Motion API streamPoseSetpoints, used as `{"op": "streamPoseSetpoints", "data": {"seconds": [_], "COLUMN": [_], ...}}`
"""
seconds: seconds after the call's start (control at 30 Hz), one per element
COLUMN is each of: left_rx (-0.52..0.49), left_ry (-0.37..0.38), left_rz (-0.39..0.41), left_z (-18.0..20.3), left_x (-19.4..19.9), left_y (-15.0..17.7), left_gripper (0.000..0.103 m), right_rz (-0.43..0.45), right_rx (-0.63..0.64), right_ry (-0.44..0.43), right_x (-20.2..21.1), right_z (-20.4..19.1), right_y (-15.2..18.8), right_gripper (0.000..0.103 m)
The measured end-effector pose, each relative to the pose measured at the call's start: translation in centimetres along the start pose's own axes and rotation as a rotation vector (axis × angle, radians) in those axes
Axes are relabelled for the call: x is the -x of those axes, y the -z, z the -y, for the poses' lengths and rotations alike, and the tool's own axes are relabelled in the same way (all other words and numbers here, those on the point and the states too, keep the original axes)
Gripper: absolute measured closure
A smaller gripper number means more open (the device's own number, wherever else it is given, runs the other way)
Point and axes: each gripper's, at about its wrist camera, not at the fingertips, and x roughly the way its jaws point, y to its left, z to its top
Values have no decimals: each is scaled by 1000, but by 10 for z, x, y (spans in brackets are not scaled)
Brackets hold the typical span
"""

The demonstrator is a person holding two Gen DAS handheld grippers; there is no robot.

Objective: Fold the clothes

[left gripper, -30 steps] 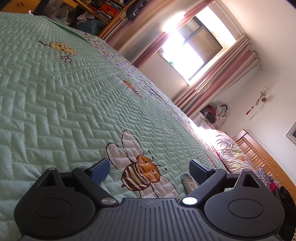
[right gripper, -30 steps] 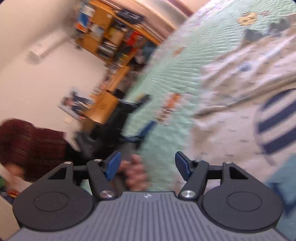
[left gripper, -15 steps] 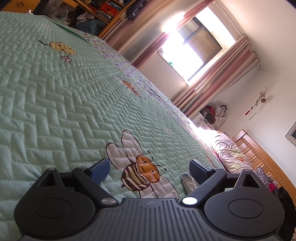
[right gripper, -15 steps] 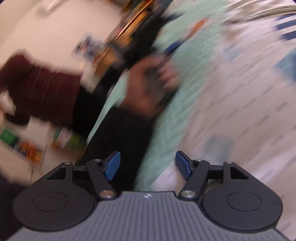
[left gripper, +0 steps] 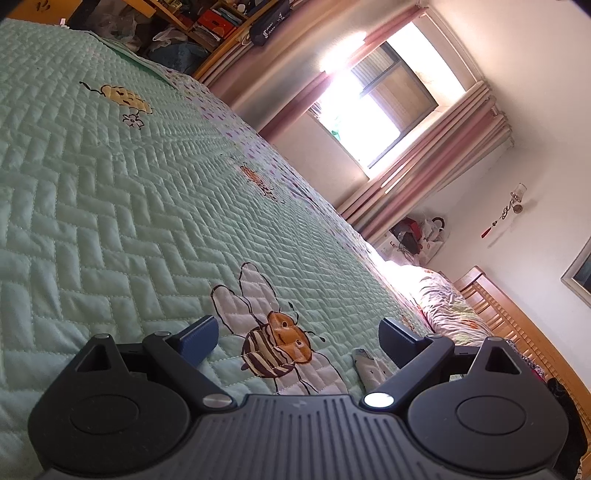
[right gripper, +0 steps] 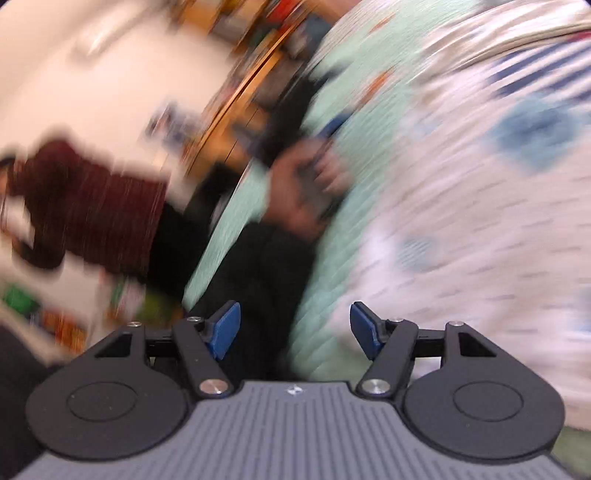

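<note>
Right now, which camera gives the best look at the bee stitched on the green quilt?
The left wrist view: the bee sits sharp between the left gripper's open fingers. The right wrist view is motion-blurred and shows only smeared quilt; no bee can be made out.

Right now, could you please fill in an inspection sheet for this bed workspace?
Surface: green quilted bedspread with a stitched bee.
Job's things: pale printed garment spread on the bed, striped garment beyond it; both blurred.
Clutter: nothing seen on the quilt near the left gripper.
Grippers: left gripper open, empty, low over the quilt; right gripper open, empty.
Cables: nothing seen.
Surroundings: window with pink curtains, wooden shelves, headboard.
</note>
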Motion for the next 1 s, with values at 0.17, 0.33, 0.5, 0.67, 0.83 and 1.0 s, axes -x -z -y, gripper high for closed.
{"op": "streamPoseSetpoints", "data": {"seconds": [0.17,0.33,0.5,0.67,0.83,1.0], "left_rx": [-88,-233,-271,-255,-321,-337], "left_ry": [-27,-69,-83,-100,-110,-102], "left_rz": [-61,-173,-247,-243,-236,-273], "left_z": [23,57,79,96,129,138], "left_x": [66,156,216,232,238,242], "left_y": [25,72,109,120,123,137], "left_gripper": [8,4,4,4,3,3], "right_rz": [253,475,553,530,277,300], "right_rx": [-141,-273,-386,-325,-290,-197], "right_ry": [155,317,228,100,105,71], "right_x": [112,209,240,208,158,185], "right_z": [38,79,127,133,115,78], "right_y": [5,15,37,24,25,45], "right_gripper": [34,31,30,29,29,29]}}
